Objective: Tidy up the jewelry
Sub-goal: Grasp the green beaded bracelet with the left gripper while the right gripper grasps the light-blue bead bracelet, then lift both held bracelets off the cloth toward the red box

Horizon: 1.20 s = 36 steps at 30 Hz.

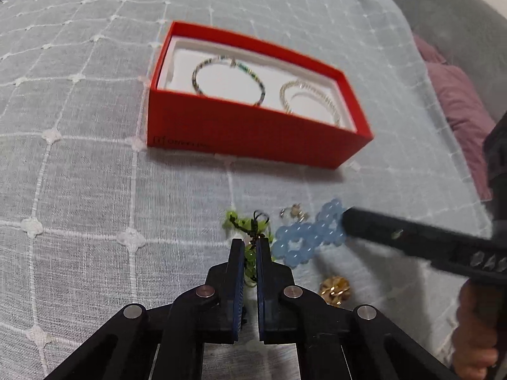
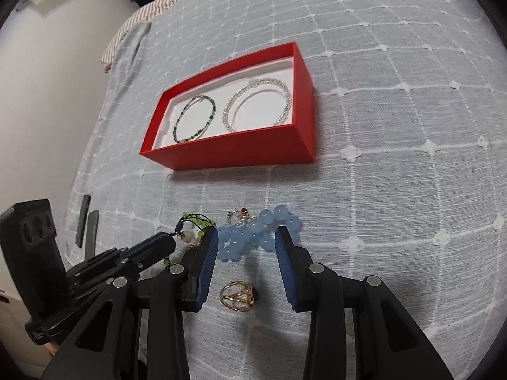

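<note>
The left gripper (image 1: 250, 245) is pinching the green bracelet (image 1: 245, 226) while the right gripper (image 2: 247, 237), fingers apart, is straddling the touching blue bracelet (image 2: 256, 237) near the red box (image 2: 234, 152), risking a tangled lift.

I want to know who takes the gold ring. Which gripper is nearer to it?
Right. The right gripper is open with the gold ring lying between its fingers; the left gripper is beside it, shut on the green bracelet.
</note>
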Available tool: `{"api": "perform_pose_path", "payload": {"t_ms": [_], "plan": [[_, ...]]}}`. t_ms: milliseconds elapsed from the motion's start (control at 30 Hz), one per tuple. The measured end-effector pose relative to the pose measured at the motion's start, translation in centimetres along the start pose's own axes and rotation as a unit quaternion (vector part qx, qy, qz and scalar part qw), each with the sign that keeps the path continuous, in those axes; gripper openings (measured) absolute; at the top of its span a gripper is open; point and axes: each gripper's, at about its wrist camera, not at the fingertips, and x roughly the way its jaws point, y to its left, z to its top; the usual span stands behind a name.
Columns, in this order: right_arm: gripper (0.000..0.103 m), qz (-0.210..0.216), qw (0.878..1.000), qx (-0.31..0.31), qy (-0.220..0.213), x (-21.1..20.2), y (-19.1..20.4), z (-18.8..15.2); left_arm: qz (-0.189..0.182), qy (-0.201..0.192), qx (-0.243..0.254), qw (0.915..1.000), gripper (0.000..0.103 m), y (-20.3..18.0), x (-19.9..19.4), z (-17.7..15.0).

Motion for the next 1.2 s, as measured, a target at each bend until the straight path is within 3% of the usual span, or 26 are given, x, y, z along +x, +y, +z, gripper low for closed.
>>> {"api": "perform_pose_path", "payload": {"t_ms": [267, 333, 400, 533, 1200], "plan": [[0.039, -0.022, 1.0, 0.001, 0.003, 2.1, 0.5, 0.4, -0.019, -0.027, 0.0, 0.9995, 0.001, -0.2, -1.2, 0.5], [0.033, -0.03, 1.0, 0.0, 0.001, 2.5, 0.5, 0.5, -0.023, -0.034, -0.001, 0.9992, 0.001, -0.2, -1.6, 0.6], [0.021, -0.035, 0.999, -0.001, -0.002, 2.6, 0.4, 0.5, -0.026, -0.042, -0.002, 0.9988, 0.001, -0.1, -2.0, 0.7], [0.01, -0.029, 0.999, 0.002, -0.015, 2.0, 0.3, 0.6, -0.031, -0.056, -0.001, 0.998, 0.001, -0.2, -2.6, 0.8], [0.01, 0.027, 0.998, -0.009, -0.06, -3.3, 1.0, 0.7, -0.039, -0.083, -0.001, 0.9958, 0.001, -0.1, -3.9, 1.1]]}}
